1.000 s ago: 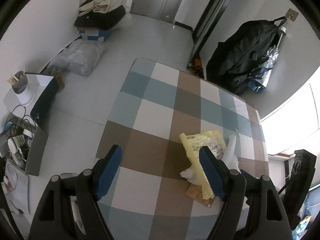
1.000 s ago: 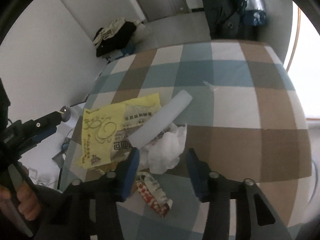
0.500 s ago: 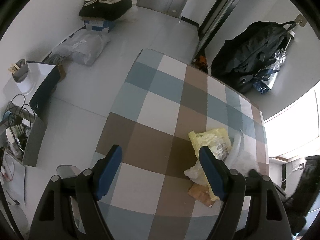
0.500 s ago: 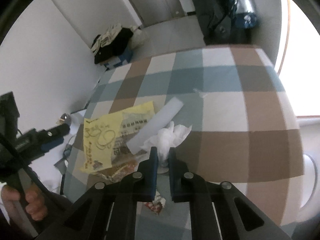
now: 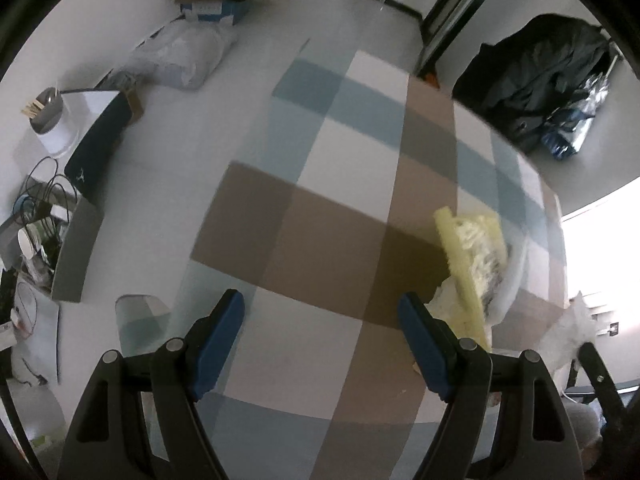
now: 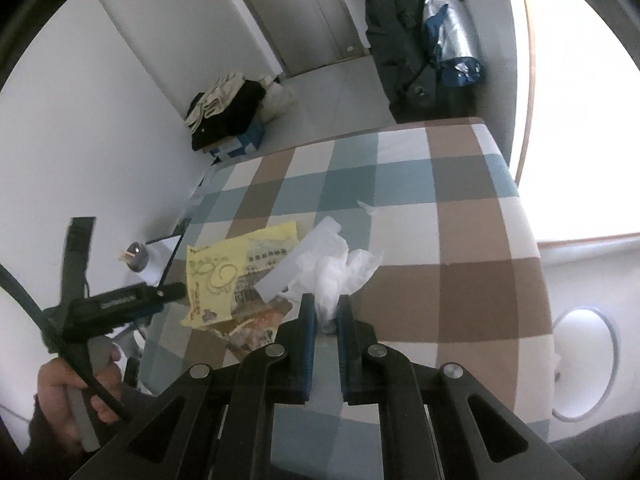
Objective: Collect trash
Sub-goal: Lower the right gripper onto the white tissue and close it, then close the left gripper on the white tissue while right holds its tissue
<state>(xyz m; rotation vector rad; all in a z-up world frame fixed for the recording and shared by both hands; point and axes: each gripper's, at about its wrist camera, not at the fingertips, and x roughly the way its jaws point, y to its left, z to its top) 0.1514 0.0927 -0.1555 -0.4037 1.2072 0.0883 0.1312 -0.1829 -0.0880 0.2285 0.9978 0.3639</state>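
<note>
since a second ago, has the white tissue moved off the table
Yes. The crumpled white tissue, which lay beside the yellow wrapper, is now pinched in the right gripper and lifted up off the checkered tablecloth.

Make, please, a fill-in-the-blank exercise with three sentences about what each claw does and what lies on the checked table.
1. The right claw is shut on a crumpled white ____.
2. The left claw is ____ and holds nothing.
3. On the checked tablecloth, the largest piece of trash is a ____ paper wrapper with printing on it.

Missing words: tissue; open; yellow
</note>
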